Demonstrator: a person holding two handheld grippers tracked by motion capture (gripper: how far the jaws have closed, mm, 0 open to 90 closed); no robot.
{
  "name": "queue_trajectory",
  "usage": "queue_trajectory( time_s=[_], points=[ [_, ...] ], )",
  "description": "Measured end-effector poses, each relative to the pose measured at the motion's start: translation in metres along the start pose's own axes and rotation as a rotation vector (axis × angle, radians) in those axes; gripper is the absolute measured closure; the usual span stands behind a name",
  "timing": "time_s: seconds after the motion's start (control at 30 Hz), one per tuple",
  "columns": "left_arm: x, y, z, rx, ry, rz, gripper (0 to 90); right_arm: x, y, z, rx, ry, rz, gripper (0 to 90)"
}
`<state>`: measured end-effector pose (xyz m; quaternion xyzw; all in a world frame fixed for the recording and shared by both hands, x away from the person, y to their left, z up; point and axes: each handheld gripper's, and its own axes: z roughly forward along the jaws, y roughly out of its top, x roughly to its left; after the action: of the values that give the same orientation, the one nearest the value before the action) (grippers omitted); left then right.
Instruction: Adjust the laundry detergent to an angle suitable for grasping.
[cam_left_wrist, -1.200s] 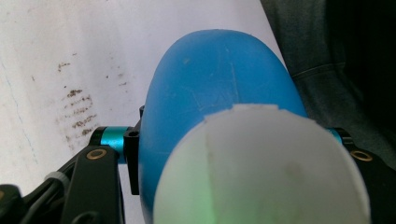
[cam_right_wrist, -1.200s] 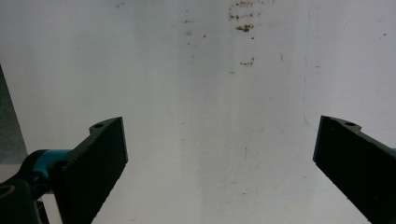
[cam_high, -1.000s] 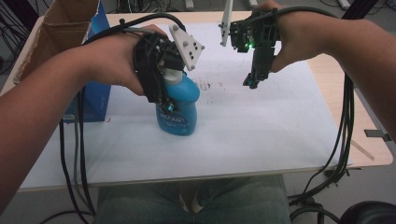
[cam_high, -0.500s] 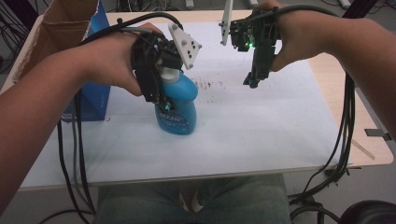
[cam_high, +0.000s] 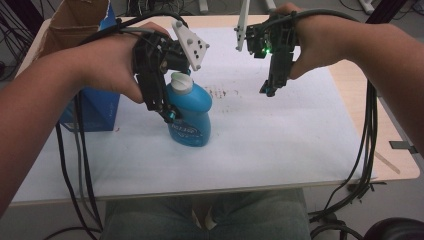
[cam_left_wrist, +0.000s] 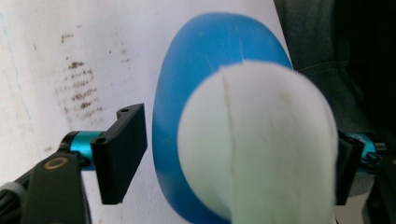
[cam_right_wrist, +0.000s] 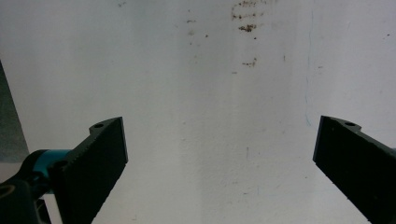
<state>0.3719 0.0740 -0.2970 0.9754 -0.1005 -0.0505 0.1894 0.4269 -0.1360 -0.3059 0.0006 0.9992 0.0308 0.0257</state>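
box (cam_high: 75, 30): brown cardboard, open flaps, blue printed side below; behind and outboard of the left gripper, at the table's far-left corner.
left hand (cam_high: 107, 65): palm down, forearm coming in from the lower left, wrapped over the gripper body.
left gripper (cam_high: 167, 112): black, teal collars at the jaws, pointing down; grey three-cornered plate on top. Jaws have just been opening; they stand partly apart and straddle the bottle. In the left gripper view (cam_left_wrist: 229, 163) there is a clear gap between the left pad and the bottle wall; the right pad is hidden behind the cap, so contact there cannot be told.
bottle (cam_high: 192, 110): glossy blue plastic, flattened oval body, standing upright on the sheet, between the left jaws, straight below the gripper.
cap (cam_high: 181, 82): white, round, with a seam line across its top; just under the gripper body, blurred close to the lens in the left gripper view (cam_left_wrist: 261, 140).
label (cam_high: 182, 131): white print low on the bottle's front, too small to read.
sheet (cam_high: 280, 145): white, matte, covering the wooden table; brown speckled stains between the two grippers.
right gripper (cam_high: 266, 91): black, green light lit on the body, tilted down above bare sheet, well apart from the bottle. Jaws wide apart (cam_right_wrist: 219, 163), nothing between them.
right hand (cam_high: 312, 40): gripping from the far side, forearm coming in from the right, cables hanging off the table edge.
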Motion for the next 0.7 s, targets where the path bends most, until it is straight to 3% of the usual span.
queue_trajectory(
  time_s=[0.2,0.37,0.57,0.7],
  points=[
    [-0.003,-0.001,-0.011,0.025,0.017,-0.015,18.4,-0.001,0.002,-0.003,-0.004,-0.003,-0.002,2.1],
    [-0.007,-0.003,-0.021,0.087,0.020,-0.033,14.9,-0.002,0.006,-0.006,-0.004,-0.006,-0.007,2.1],
    [-0.007,-0.009,-0.032,0.164,0.024,-0.086,9.6,-0.004,0.011,-0.007,-0.004,-0.002,-0.011,2.1],
    [-0.006,-0.013,-0.038,0.184,0.032,-0.114,7.9,-0.005,0.013,-0.007,-0.002,0.000,-0.014,2.1]
  ],
)
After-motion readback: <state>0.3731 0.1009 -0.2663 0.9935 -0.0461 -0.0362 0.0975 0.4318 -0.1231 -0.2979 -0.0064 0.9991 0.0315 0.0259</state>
